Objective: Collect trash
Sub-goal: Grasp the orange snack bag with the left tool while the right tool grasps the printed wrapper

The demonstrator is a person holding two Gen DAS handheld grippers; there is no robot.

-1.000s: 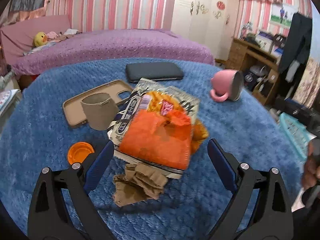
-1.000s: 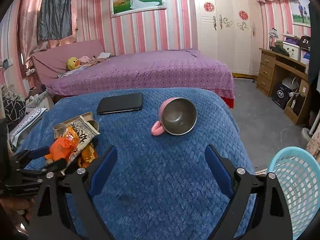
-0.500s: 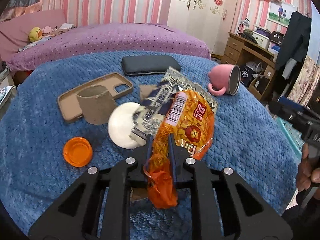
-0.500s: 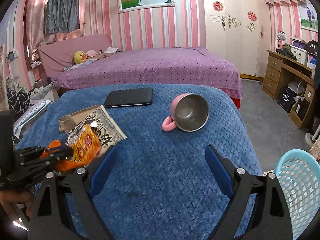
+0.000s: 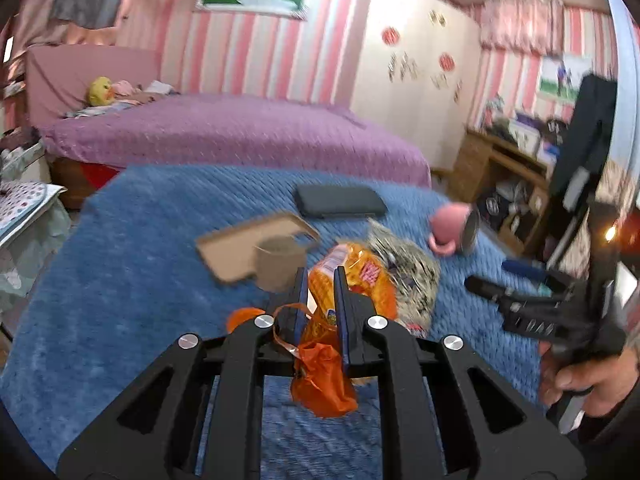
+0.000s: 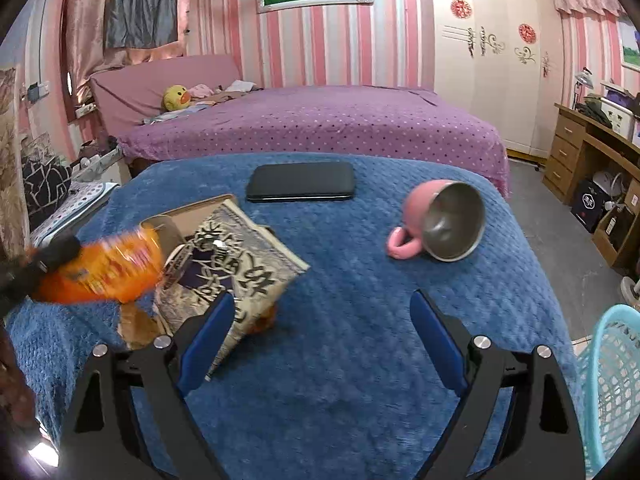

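Observation:
My left gripper is shut on an orange snack bag and holds it lifted above the blue blanket; the bag also shows blurred in the right wrist view. A grey printed wrapper lies under and beside it. A brown paper cup stands just behind, and an orange lid lies partly hidden at the left finger. My right gripper is open and empty above the blanket, right of the wrapper.
A tan phone case, a black phone and a tipped pink mug lie on the blue blanket. A light blue basket stands off the right edge. A purple bed is behind.
My left gripper closed on the orange bag and has lifted it up off the blanket. The right gripper moved forward and left toward the wrapper, staying open.

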